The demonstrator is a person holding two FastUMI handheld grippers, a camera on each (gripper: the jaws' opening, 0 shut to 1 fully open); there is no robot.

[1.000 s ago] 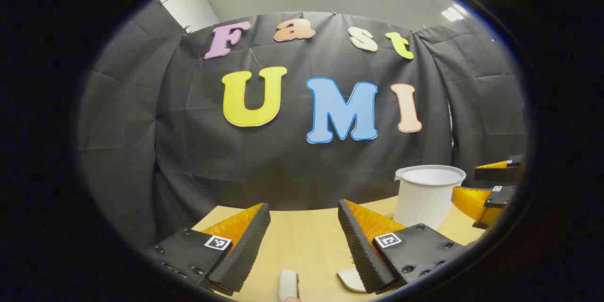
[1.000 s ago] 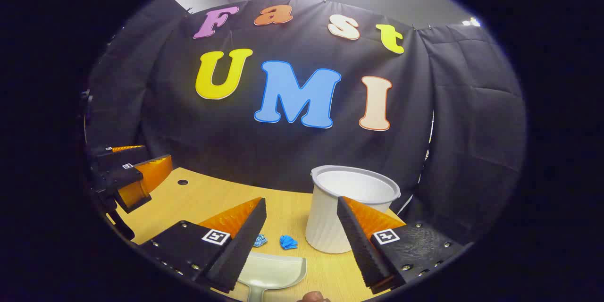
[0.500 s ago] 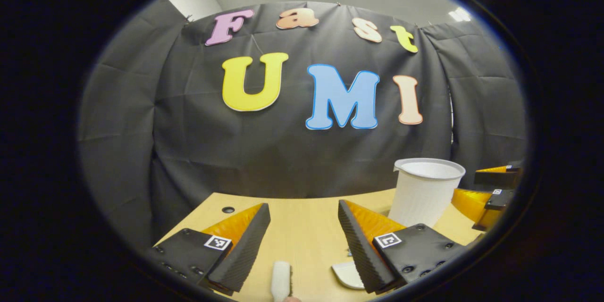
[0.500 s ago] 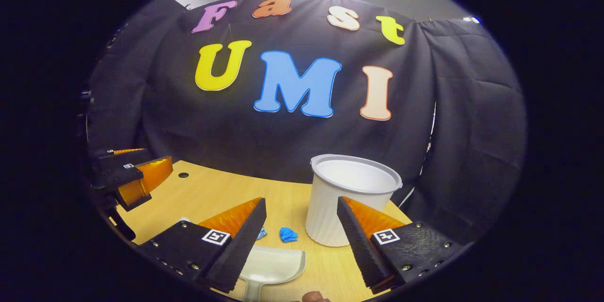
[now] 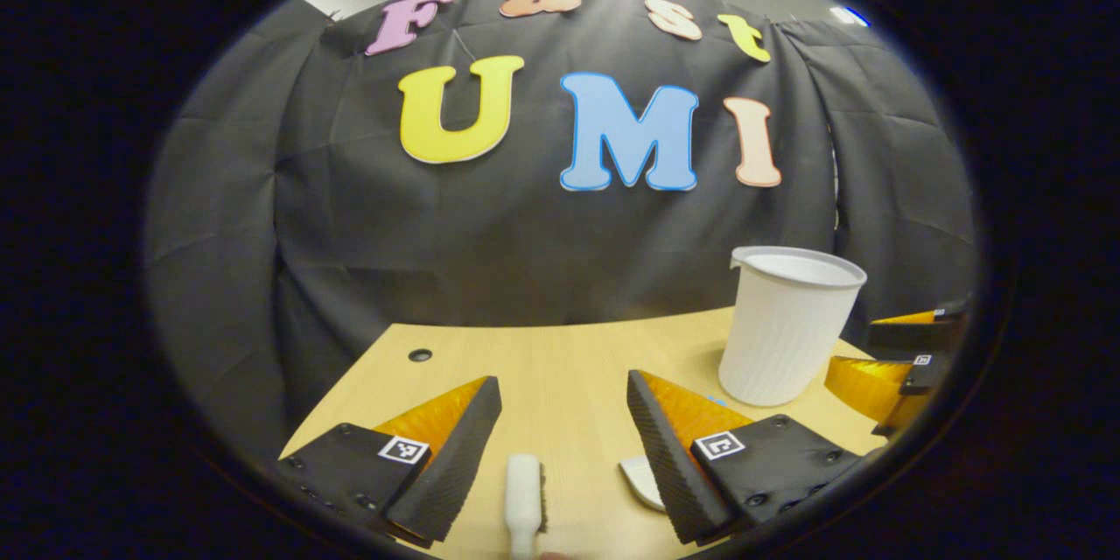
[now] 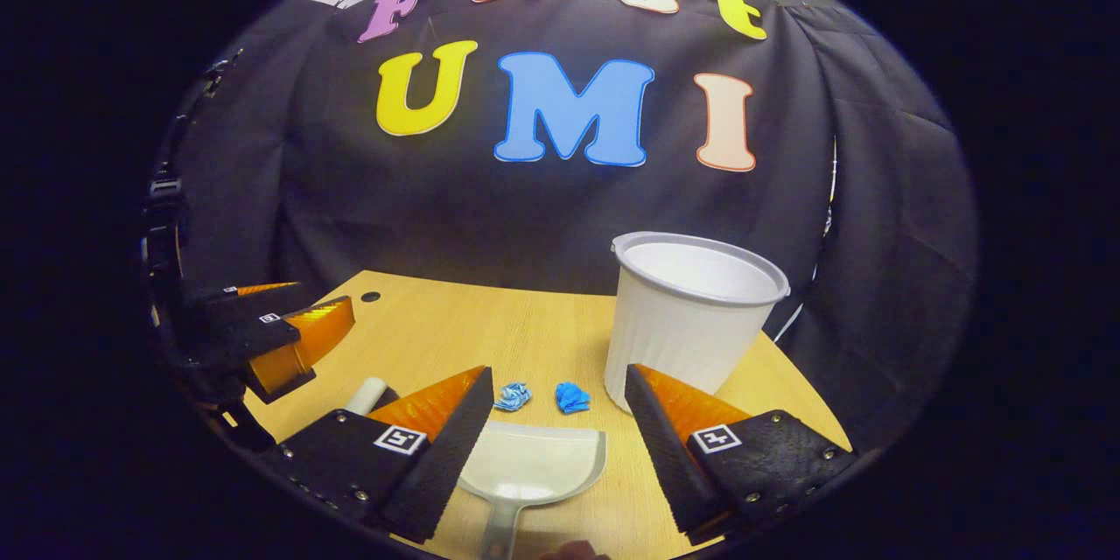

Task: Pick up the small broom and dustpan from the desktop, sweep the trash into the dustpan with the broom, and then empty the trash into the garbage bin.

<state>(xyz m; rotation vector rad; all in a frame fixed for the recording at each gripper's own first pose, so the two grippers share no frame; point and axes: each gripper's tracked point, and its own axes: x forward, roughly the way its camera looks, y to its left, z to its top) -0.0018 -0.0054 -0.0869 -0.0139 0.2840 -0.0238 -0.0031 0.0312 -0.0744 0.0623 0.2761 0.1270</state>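
My left gripper [image 5: 560,420] hung spread over the broom [image 5: 523,494]; my right gripper [image 6: 560,420] gaped above the dustpan [image 6: 534,465]. Closing off-centre could skid either tool into the paper scraps [image 6: 542,396].

No readable text stands on anything on the bench [image 6: 525,332]; the tongs' fingers [image 6: 398,438] carry only small square black-and-white coded markers, not words.
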